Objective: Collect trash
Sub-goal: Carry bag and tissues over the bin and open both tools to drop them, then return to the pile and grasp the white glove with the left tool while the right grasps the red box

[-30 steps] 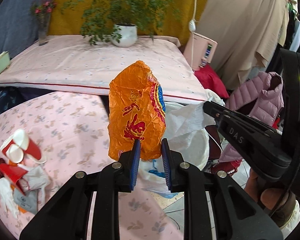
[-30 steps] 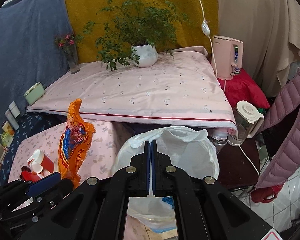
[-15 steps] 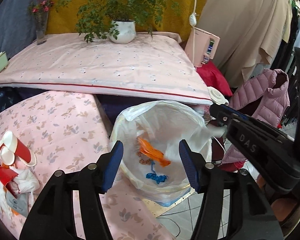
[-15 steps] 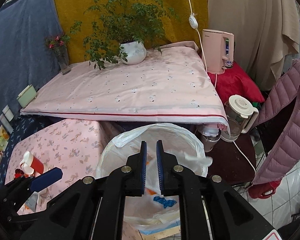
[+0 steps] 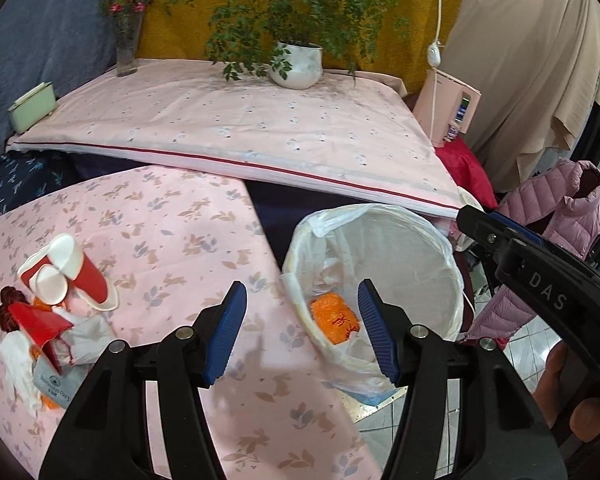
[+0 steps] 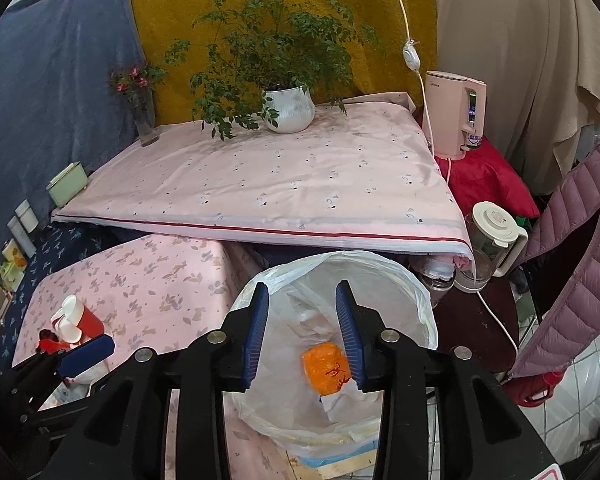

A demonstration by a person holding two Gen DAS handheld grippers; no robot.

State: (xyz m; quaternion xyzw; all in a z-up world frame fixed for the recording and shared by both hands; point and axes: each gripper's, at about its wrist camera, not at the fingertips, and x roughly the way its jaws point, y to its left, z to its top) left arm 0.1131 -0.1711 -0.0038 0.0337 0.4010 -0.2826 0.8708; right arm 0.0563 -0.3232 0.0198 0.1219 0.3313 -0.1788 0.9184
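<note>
Seen from the left wrist, the left gripper [image 5: 300, 328] stands wide apart and empty above the table edge, the orange wrapper [image 5: 334, 319] lying inside the lined trash bin [image 5: 440, 240]. Seen from the right wrist, the right gripper [image 6: 302, 330] is opening over the bin with nothing between its jaws, the wrapper down in the bag.

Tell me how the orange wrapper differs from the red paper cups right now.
The orange wrapper lies crumpled in the bag-lined bin; the red paper cups lie tipped over on the pink tablecloth. The wrapper is soft and orange with red print; the cups are stiff, red outside, white inside. Neither is held by a gripper.
</note>
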